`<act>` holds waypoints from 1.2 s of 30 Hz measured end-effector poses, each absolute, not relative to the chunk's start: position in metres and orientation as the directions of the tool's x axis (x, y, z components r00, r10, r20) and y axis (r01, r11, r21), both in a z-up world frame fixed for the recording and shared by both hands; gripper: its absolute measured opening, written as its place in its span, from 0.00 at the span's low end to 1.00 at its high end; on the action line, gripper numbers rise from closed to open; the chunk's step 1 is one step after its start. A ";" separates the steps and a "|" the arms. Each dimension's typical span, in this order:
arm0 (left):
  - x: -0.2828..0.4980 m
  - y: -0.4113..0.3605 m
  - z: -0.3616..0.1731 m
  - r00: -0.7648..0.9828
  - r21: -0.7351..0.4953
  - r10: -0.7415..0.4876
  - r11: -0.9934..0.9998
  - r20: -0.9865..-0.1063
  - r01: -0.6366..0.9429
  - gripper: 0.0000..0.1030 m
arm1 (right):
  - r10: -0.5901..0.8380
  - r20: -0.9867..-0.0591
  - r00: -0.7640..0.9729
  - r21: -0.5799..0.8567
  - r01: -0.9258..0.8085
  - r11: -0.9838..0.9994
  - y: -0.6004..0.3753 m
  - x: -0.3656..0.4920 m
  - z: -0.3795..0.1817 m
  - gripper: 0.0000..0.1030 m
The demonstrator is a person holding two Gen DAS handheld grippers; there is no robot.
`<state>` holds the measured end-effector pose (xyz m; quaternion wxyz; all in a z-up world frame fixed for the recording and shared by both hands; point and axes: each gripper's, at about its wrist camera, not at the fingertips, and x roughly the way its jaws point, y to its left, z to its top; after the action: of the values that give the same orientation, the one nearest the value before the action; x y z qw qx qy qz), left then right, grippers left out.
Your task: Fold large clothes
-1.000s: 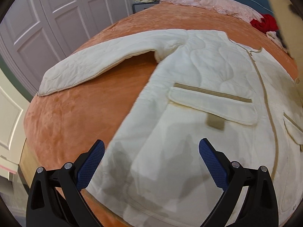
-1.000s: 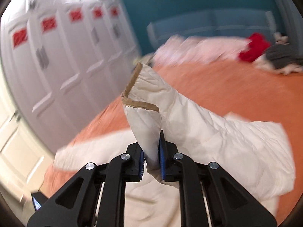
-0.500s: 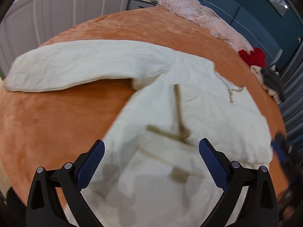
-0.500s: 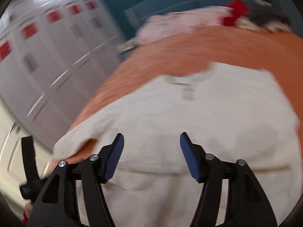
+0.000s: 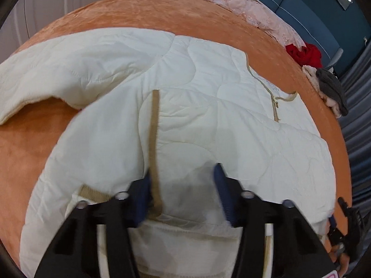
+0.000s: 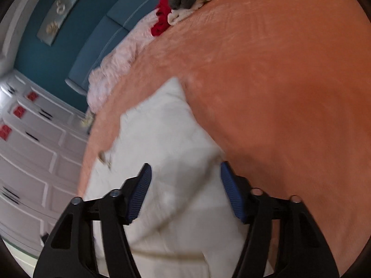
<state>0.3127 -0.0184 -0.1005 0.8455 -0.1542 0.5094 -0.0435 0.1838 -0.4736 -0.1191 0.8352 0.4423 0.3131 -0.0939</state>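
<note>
I held my left gripper point(image 5: 183, 192) tilted steeply down over the near hem of the cream quilted jacket point(image 5: 208, 120), and my right gripper point(image 6: 185, 192) slanted down at the jacket's right edge point(image 6: 167, 139), its view rolled so the room stood askew.

The jacket lay spread on the orange bedspread point(image 5: 41, 139). One sleeve point(image 5: 69, 69) reached out to the left, and the other side had been folded in over the body, so a tan trim strip point(image 5: 154, 139) ran down the middle toward me. No container was in sight. At the far side of the bed lay a pink garment point(image 5: 243, 7), a red one point(image 5: 303, 54) and a grey-and-cream heap point(image 5: 331, 90).

My left jaws stood at a narrow gap and were closing, with jacket fabric and the tan strip between the blue pads point(image 5: 143, 197); the blur kept me from telling whether they pressed it yet. My right jaws stood about half open and were closing over the jacket's edge, the pads point(image 6: 139, 194) clear of the cloth.
</note>
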 end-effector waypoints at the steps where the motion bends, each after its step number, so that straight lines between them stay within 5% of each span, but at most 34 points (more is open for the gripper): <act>1: 0.315 -0.017 -0.098 0.487 -0.296 -0.223 0.952 -0.844 -0.078 0.09 | 0.127 -0.599 0.790 0.686 0.425 0.591 -0.475 0.193 -0.119 0.30; 2: 0.317 -0.015 -0.094 0.500 -0.293 -0.223 0.954 -0.837 -0.066 0.05 | 0.126 -0.604 0.787 0.679 0.425 0.599 -0.475 0.201 -0.116 0.16; 4: 0.321 -0.010 -0.082 0.540 -0.293 -0.222 0.955 -0.812 -0.047 0.04 | 0.118 -0.571 0.812 0.677 0.385 0.627 -0.475 0.205 -0.101 0.09; 7: 0.320 -0.009 -0.067 0.596 -0.230 -0.174 0.973 -0.784 -0.017 0.04 | 0.066 -0.524 0.849 0.605 0.317 0.730 -0.455 0.193 -0.069 0.07; 10: 0.320 -0.009 -0.083 0.581 -0.173 -0.133 0.985 -0.803 -0.013 0.04 | 0.001 -0.632 0.775 0.452 0.368 0.813 -0.442 0.201 -0.085 0.07; 13: 0.314 -0.008 -0.109 0.546 -0.151 -0.115 0.988 -0.830 -0.021 0.04 | 0.041 -0.707 0.706 0.473 0.430 0.769 -0.448 0.207 -0.125 0.07; 18: 0.306 -0.013 -0.117 0.590 -0.114 -0.081 0.993 -0.803 -0.018 0.10 | -0.103 -0.719 0.687 0.388 0.520 0.761 -0.437 0.197 -0.099 0.16; 21: 0.304 -0.015 -0.120 0.606 -0.111 -0.079 0.994 -0.791 -0.015 0.11 | -0.227 -0.641 0.733 0.271 0.493 0.827 -0.398 0.188 -0.054 0.20; 24: 0.303 -0.018 -0.120 0.616 -0.095 -0.066 0.995 -0.785 -0.015 0.12 | -0.165 -0.623 0.765 0.231 0.381 0.895 -0.358 0.207 -0.035 0.35; 29: 0.301 -0.021 -0.122 0.624 -0.068 -0.046 0.998 -0.780 -0.012 0.14 | -0.056 -0.684 0.727 0.147 0.214 0.966 -0.281 0.250 -0.065 0.35; 36: 0.300 -0.023 -0.125 0.634 -0.061 -0.043 0.998 -0.772 -0.008 0.15 | -0.050 -0.758 0.651 0.125 0.221 0.967 -0.260 0.259 -0.120 0.35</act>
<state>0.3002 -0.0230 -0.1248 0.9034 -0.0294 0.4277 -0.0097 0.2587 -0.2601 -0.1195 0.9026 0.1037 0.4111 -0.0750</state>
